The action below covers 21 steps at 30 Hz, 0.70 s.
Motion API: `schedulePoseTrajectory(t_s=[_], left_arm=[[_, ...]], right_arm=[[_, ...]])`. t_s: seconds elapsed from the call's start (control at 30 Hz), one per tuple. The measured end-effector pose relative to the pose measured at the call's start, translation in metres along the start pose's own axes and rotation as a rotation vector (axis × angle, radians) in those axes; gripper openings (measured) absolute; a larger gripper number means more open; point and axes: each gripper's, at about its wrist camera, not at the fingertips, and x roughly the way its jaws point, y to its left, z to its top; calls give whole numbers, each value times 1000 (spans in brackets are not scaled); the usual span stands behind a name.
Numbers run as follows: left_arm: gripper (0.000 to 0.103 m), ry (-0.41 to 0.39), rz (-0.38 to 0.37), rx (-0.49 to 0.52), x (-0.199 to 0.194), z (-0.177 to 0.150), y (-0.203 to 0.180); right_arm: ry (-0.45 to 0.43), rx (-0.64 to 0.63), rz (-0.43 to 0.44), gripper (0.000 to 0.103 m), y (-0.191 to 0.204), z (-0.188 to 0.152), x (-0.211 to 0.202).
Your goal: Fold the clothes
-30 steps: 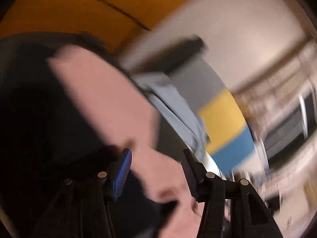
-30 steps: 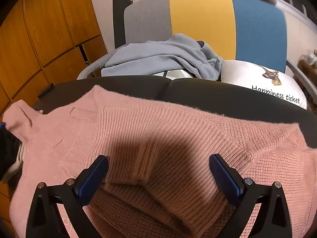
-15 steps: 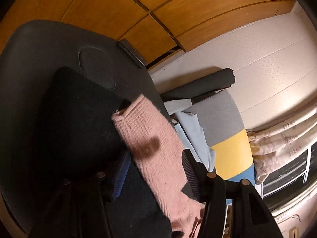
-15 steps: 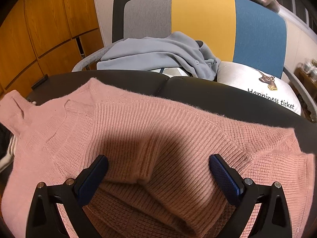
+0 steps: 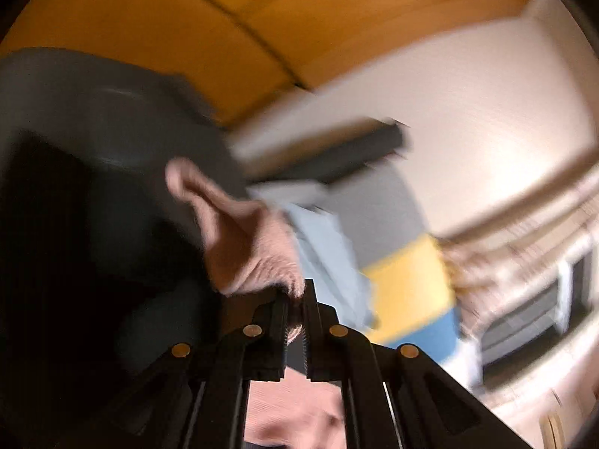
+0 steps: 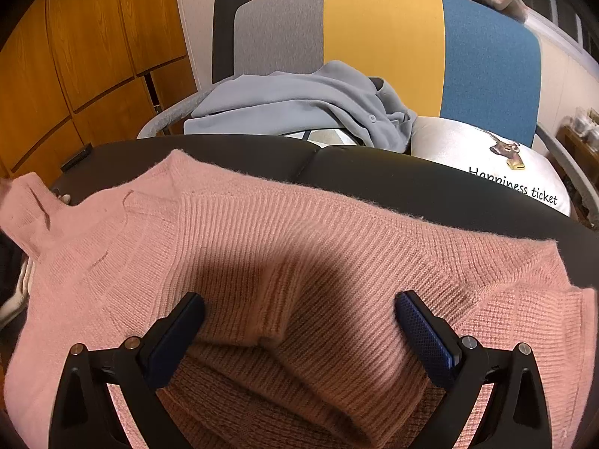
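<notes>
My left gripper (image 5: 295, 310) is clamped on a bunched fold of the pink sweater (image 6: 284, 262) — knit fabric sits pinched between the two pads, w/ the sleeve end (image 5: 224, 232) sticking up past the fingertips. Left wrist view is motion-blurred; fine detail not readable.

My right gripper (image 6: 299, 321) has its jaws spread wide, nothing between them. It hangs above the sweater's mid-section, pads not touching the knit as far as I can tell.

Sweater position: spread across the dark padded surface (image 6: 374, 179), covering most of the near area. Ribbed body runs left to right; a folded-over layer lies at the near edge, under my right gripper.

Behind the surface — a chair (image 6: 382, 37) w/ grey, yellow and blue back panels. On its seat: a crumpled grey-blue garment (image 6: 299, 104) and a white cushion (image 6: 468, 153) w/ printed text. Wood cabinet doors (image 6: 93, 48) at left.
</notes>
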Motion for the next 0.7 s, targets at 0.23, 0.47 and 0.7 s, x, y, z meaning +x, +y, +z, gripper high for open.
schedulePoseTrajectory(t_s=[0.23, 0.47, 0.7], left_arm=[[5, 292, -198, 195, 90, -118, -102], [5, 585, -95, 344, 192, -256, -101], [19, 654, -95, 300, 194, -289, -72]], right_arm=[[-20, 43, 51, 103, -8, -1, -4], [-51, 112, 135, 103, -21, -3, -9], [-69, 166, 203, 103, -31, -3, -10]])
